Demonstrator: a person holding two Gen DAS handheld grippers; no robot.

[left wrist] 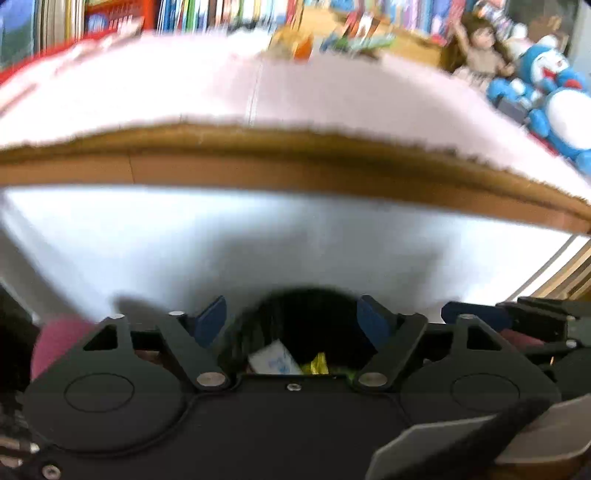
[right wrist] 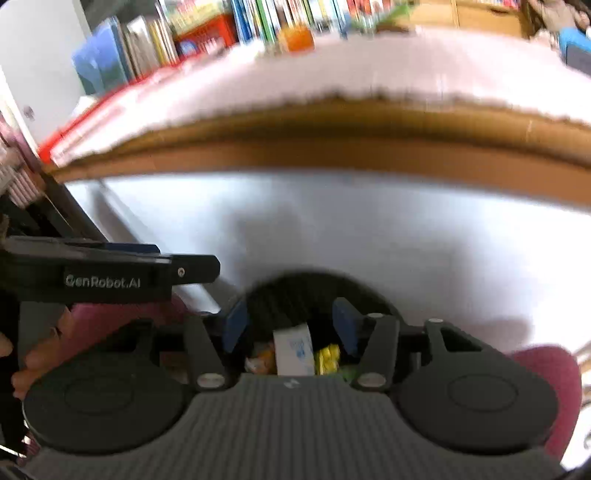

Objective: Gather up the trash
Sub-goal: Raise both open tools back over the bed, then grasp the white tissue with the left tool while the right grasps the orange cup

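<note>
Both wrist cams are pretty smeared, so take the fine detail with a grain of salt. The left gripper [left wrist: 291,321] has its blue fingertips [left wrist: 212,319] spread wide with nothing pinched between them, so it's released. Directly below and between those tips sits a dark round bin [left wrist: 306,314] with trash already in it: a white packet with blue print [left wrist: 273,360] and, just to its right, a crumpled yellow wrapper [left wrist: 317,363]. Same story from the other side: the right gripper [right wrist: 291,325] is also spread apart and empty, blue pads [right wrist: 234,326] on either side of the same bin [right wrist: 291,295], where you can see the white packet [right wrist: 293,350], the yellow wrapper [right wrist: 328,358] right beside it, and something orange-ish [right wrist: 264,360] to the left of the packet that's too blurry to call. Off to the right gripper's left, the left gripper [right wrist: 207,264] pokes in sideways, with a hand [right wrist: 33,365] and pink sleeve [right wrist: 110,321] under it. Ahead of both grippers there's pale floor [left wrist: 221,240], then the brown edge of a table [left wrist: 295,166] with a pinkish cover [left wrist: 184,85], and beyond that bookshelves [left wrist: 207,13]. Far right of the left gripper is a blue and white plush toy [left wrist: 554,92].
</note>
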